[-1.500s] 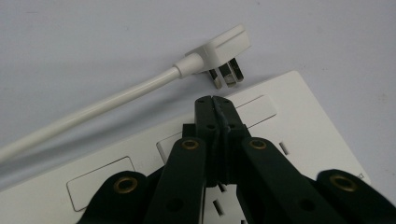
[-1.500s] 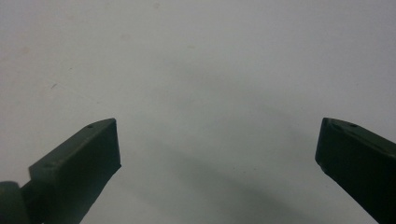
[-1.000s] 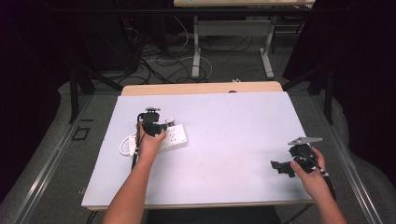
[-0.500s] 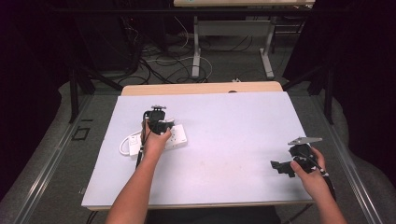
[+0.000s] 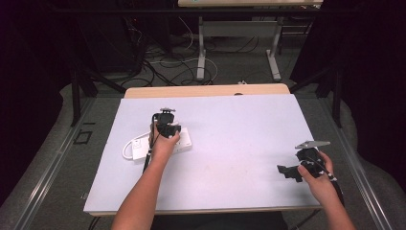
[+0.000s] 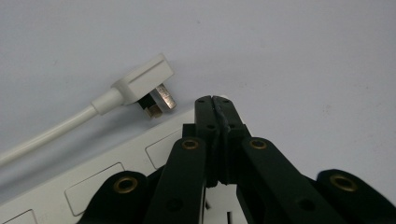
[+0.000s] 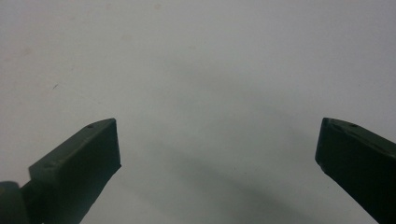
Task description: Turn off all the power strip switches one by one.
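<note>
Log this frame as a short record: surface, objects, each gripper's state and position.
surface: white table top
object: white power strip with its white cord
plug: white plug lying unplugged on the table beside the strip, prongs toward it
left gripper: left gripper shut, jaws pressed together, over the strip's end; contact unclear
right gripper: right gripper open, jaws wide apart, over bare table near the right edge

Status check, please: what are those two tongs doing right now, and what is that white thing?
Left tongs shut, over white power strip. Its plug lies loose alongside. Right tongs open over bare table.
</note>
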